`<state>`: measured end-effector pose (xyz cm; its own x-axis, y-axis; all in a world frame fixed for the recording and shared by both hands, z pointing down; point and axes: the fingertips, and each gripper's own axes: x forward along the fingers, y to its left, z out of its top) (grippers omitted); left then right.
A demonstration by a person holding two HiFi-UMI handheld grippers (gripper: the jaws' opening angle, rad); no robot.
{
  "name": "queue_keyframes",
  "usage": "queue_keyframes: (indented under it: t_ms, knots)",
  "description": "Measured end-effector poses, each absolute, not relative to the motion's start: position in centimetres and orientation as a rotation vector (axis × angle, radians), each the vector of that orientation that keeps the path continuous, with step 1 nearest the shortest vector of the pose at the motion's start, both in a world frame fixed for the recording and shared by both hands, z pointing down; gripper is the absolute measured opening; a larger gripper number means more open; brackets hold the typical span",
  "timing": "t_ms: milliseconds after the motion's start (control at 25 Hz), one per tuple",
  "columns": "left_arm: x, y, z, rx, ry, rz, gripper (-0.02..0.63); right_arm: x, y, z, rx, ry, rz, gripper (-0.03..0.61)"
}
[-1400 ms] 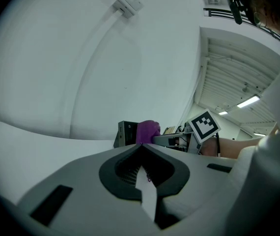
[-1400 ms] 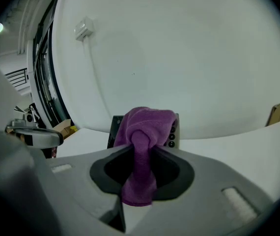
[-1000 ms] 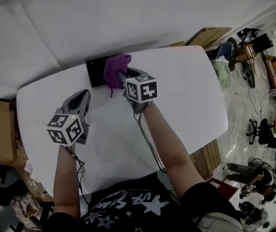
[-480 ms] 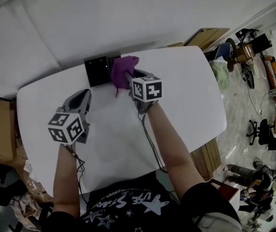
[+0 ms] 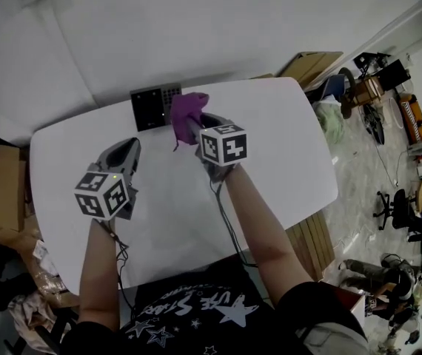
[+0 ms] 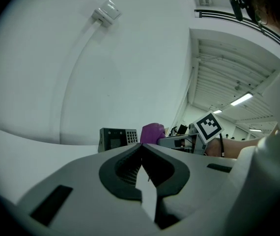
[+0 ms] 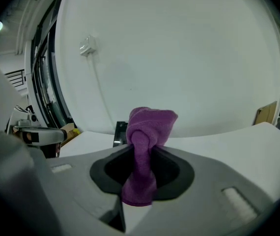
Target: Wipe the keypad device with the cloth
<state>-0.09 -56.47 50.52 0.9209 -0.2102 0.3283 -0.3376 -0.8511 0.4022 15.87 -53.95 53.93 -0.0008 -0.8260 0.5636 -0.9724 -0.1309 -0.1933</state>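
at the keypad device's (image 5: 152, 106) right edge now — cloth (image 5: 187, 112) pinched in right fingers (image 7: 172, 173), left fingers (image 6: 118, 173) together

One keypad device (image 5: 154, 106). One purple cloth (image 5: 186, 112). Two claws: left claw (image 5: 129, 146), right claw (image 5: 198, 126). Two marker cubes (image 5: 101, 195), one per claw. One white surface (image 5: 285, 146).

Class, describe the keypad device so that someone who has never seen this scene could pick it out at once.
On the white table, look to the far edge by the wall. The keypad device stands there, just left of the purple cloth. It is the only black, boxy thing on the tabletop, with a grid of buttons.
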Motion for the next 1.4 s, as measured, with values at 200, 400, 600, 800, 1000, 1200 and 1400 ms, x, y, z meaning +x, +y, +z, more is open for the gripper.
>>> queue_keyframes:
  t_ms: [200,400,600,800,1000,1200,1400]
  knots:
    - [-1.8,-55.2,48.8,2.624,-0.467,0.348,0.006,13.3,-52.6,51.7,1.976,-1.964,0.804,0.095]
    - [-3.0,-53.3,47.5,2.621,-0.563,0.322,0.006,11.8,-50.9,50.0,1.909,-2.056,0.758,0.095]
    - [-3.0,-50.1,46.7,2.612,-0.64,0.305,0.006,11.4,-48.5,48.6,1.848,-2.14,0.729,0.095]
    - [-2.3,-46.6,46.2,2.601,-0.713,0.301,0.006,10.9,-45.7,47.9,1.767,-2.222,0.71,0.095]
    - [-1.4,-43.0,45.9,2.595,-0.758,0.308,0.006,11.1,-42.4,47.8,1.702,-2.267,0.709,0.095]
    - [-0.9,-39.4,45.5,2.599,-0.806,0.311,0.006,11.0,-39.4,47.7,1.64,-2.316,0.697,0.095]
    - [-0.8,-35.5,44.9,2.597,-0.873,0.302,0.006,11.0,-36.0,46.9,1.587,-2.371,0.673,0.095]
